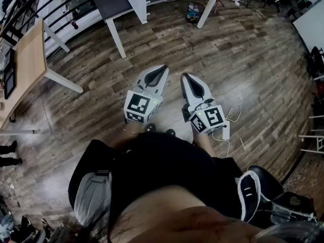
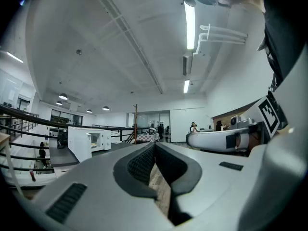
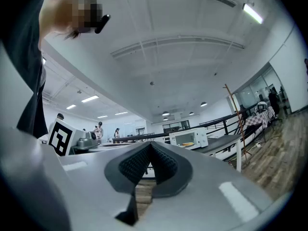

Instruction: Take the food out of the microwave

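Observation:
A white microwave (image 2: 89,141) stands far off on a dark-topped table (image 2: 62,157), left of my left gripper's line. In the right gripper view the microwave (image 3: 188,137) shows something yellowish behind its window. From the head view it is the white box (image 1: 135,1) at the top edge. My left gripper (image 1: 163,68) and right gripper (image 1: 185,77) are held side by side over the wooden floor, well short of the table. Both point level toward it. The left gripper (image 2: 155,146) and the right gripper (image 3: 150,146) are shut, pads together, with nothing between them.
White table legs (image 1: 117,39) stand ahead on the plank floor. A light wooden table (image 1: 28,59) is at the left, a small bin (image 1: 193,12) lies under the dark table, and a white cable (image 1: 233,113) runs on the floor at the right. Railings and distant people are behind.

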A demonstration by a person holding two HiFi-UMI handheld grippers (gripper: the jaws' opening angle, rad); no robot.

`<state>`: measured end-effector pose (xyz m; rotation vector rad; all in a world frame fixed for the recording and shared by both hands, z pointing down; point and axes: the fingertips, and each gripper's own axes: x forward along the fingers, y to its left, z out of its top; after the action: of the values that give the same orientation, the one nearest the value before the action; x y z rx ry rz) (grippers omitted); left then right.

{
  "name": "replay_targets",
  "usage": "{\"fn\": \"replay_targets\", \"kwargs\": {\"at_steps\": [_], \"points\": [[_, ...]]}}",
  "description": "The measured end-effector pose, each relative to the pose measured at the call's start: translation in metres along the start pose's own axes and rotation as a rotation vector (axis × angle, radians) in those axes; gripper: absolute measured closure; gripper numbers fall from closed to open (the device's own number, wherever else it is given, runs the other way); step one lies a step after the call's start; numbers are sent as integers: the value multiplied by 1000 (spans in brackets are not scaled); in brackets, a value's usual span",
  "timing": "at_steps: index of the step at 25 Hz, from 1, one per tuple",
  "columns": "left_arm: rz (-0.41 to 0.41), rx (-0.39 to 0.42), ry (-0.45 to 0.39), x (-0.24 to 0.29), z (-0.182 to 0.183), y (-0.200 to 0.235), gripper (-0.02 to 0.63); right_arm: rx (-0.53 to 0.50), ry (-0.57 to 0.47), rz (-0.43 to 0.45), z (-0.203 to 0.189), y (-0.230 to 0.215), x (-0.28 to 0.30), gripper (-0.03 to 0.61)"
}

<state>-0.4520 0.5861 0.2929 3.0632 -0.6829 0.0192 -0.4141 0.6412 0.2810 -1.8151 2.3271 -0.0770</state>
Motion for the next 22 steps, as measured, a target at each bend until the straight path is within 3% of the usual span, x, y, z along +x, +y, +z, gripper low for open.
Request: {"fn": "replay_targets", "kwargs": {"at_steps": [22], "points": [[-18,29,5,23,5,-51,607,47,-37,12,7,-31,-32,581]]}}
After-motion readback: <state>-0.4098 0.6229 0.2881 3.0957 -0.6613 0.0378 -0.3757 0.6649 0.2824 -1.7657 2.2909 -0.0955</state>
